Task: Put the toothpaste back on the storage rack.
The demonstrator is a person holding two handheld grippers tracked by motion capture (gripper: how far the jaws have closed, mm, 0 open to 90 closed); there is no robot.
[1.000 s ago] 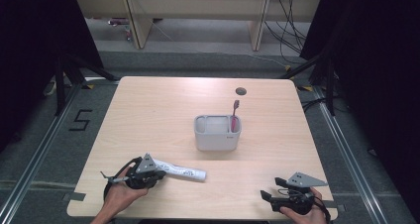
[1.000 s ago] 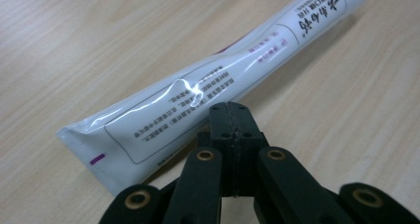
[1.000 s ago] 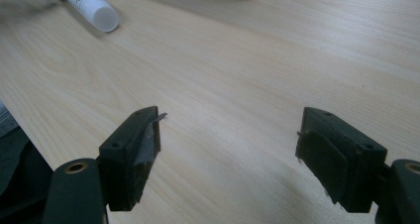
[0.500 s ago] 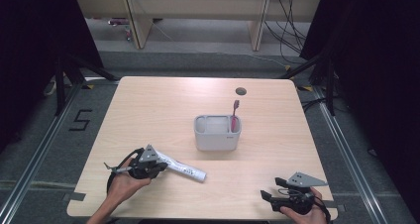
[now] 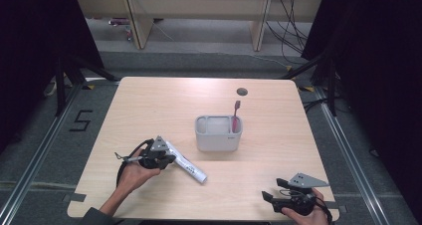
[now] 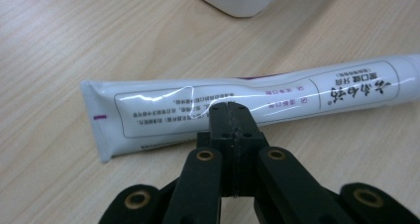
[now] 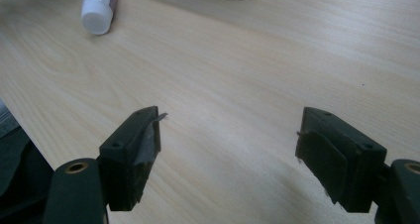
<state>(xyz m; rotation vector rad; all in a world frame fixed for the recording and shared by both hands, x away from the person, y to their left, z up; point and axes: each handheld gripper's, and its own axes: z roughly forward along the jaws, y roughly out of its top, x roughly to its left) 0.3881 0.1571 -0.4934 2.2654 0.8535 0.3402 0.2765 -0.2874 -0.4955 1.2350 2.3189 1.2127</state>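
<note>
**One tube, one toothbrush, one holder on the table**

We count one white plastic toothpaste tube [image 5: 186,166] lying flat on the light wooden table [image 5: 149,100], at about 7 o'clock from the table's middle, its cap end pointing toward 4 o'clock. Our left gripper [image 5: 166,158] sits at the tube's flat crimped end; in the left gripper view its two black jaws are pressed together with their tips at the tube's [image 6: 237,102] printed side, and we cannot tell whether any of the tube is pinched between them. Our right gripper [image 5: 268,196] rests at 5 o'clock near the table's front edge, well apart from the tube, its jaws spread wide with bare wood between them [image 7: 228,135].

Near the middle stands one pale grey rectangular holder [image 5: 218,134], with one red toothbrush [image 5: 235,116] upright in its right-hand corner. One small dark round hole [image 5: 242,91] marks the table at 12 o'clock. Nothing lies between the tube and the holder.
</note>
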